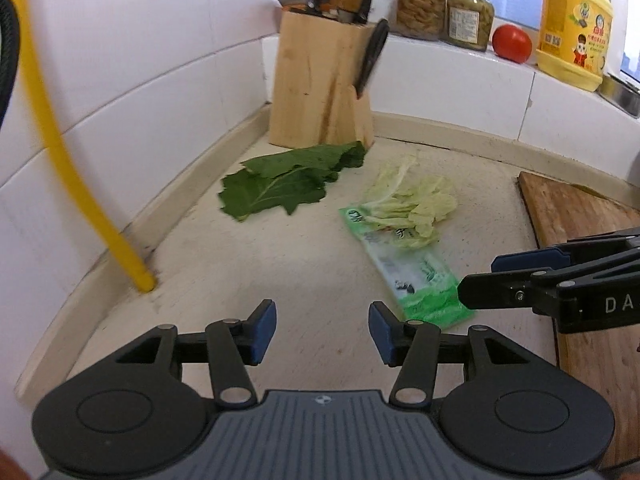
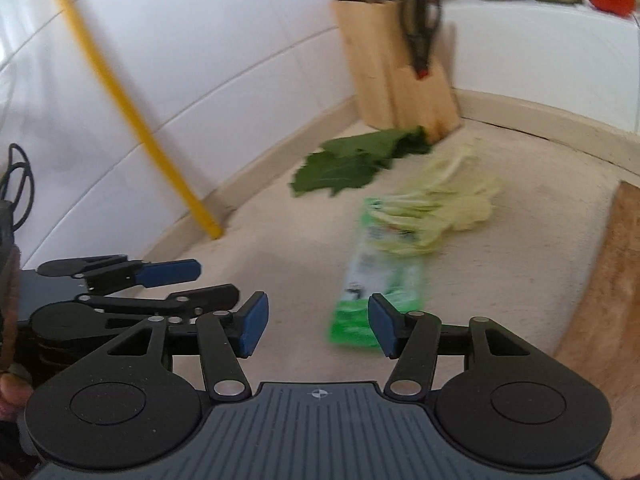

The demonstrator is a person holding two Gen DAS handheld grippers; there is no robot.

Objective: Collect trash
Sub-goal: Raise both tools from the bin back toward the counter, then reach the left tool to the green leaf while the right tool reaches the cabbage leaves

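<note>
A green and white plastic wrapper (image 1: 416, 272) (image 2: 376, 276) lies flat on the beige counter. A pale cabbage leaf (image 1: 412, 204) (image 2: 444, 208) rests on its far end. Dark green leaves (image 1: 288, 184) (image 2: 352, 164) lie in front of the knife block. My left gripper (image 1: 322, 332) (image 2: 208, 284) is open above bare counter, left of the wrapper's near end. My right gripper (image 2: 318, 330) (image 1: 480, 280) is open too, low over the counter; its right fingertip (image 2: 382, 330) overlaps the wrapper's near end. Neither holds anything.
A wooden knife block (image 1: 320, 80) (image 2: 396, 64) stands in the back corner. A wooden cutting board (image 1: 580, 224) (image 2: 600, 292) lies at the right. A yellow pipe (image 1: 80, 184) (image 2: 140, 120) runs down the tiled wall. Jars (image 1: 444, 8), a tomato (image 1: 512, 42) and a yellow bottle (image 1: 572, 28) sit on the ledge.
</note>
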